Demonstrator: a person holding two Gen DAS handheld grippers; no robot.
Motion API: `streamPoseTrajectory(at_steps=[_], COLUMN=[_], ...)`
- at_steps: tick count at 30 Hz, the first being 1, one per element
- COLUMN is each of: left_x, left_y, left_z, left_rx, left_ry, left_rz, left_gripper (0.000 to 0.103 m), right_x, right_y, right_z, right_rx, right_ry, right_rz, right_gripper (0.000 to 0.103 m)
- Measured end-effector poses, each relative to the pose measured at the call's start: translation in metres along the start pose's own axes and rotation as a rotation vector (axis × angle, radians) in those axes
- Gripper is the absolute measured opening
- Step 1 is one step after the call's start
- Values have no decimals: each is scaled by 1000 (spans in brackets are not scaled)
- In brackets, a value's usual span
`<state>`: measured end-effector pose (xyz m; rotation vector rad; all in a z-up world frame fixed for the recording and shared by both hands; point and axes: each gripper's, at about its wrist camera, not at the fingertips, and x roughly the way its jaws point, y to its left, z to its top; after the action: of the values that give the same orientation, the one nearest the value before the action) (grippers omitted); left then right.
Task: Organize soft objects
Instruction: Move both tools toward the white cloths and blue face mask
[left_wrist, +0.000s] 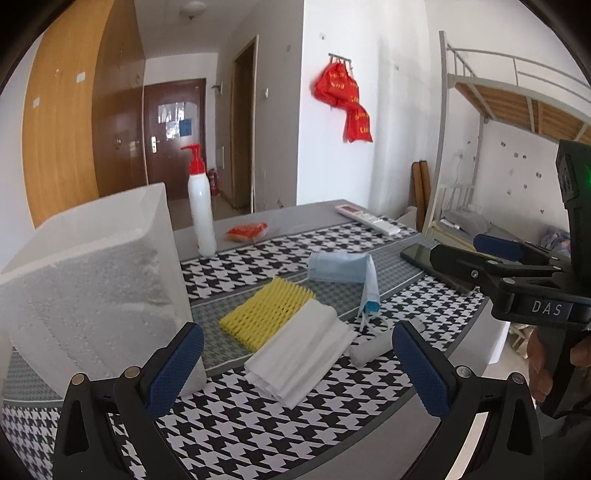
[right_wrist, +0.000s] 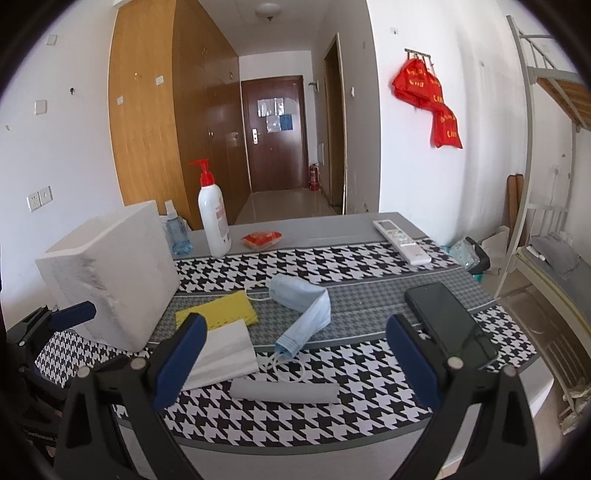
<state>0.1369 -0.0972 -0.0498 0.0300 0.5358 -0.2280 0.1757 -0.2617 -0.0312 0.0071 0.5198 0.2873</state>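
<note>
Several soft items lie on the houndstooth table cloth (left_wrist: 258, 435): a yellow foam net (left_wrist: 266, 314), a folded white stack (left_wrist: 299, 354), a blue face mask (left_wrist: 343, 269) and a small white roll (left_wrist: 369, 349). My left gripper (left_wrist: 299, 369) hovers open just before the white stack, holding nothing. In the right wrist view the mask (right_wrist: 303, 299), yellow net (right_wrist: 218, 314), white stack (right_wrist: 225, 350) and roll (right_wrist: 284, 391) lie ahead of my right gripper (right_wrist: 297, 362), which is open and empty. The right gripper (left_wrist: 461, 251) also shows at the right of the left wrist view.
A white foam box (left_wrist: 92, 295) stands at the left, beside the left gripper. A black phone (right_wrist: 450, 325) lies near the right edge. Farther back are a pump bottle (right_wrist: 214, 221), a blue bottle (right_wrist: 177, 236), a red packet (right_wrist: 262, 238) and a remote (right_wrist: 400, 240).
</note>
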Motion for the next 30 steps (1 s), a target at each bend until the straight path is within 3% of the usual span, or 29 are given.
streamPoseTrajectory(at_steps=[18,30], left_x=[44,74], left_y=[-4,1], left_z=[-6,-16], left_rx=[16,26], left_ry=[129,234], left_rz=[-41,-23], left_gripper=[102,90], right_x=[37,59], right_y=[-19,-26], right_z=[-6,-6], right_rx=[29,40], right_ry=[75,104], right_rz=[-7,4], right_gripper=[99,99])
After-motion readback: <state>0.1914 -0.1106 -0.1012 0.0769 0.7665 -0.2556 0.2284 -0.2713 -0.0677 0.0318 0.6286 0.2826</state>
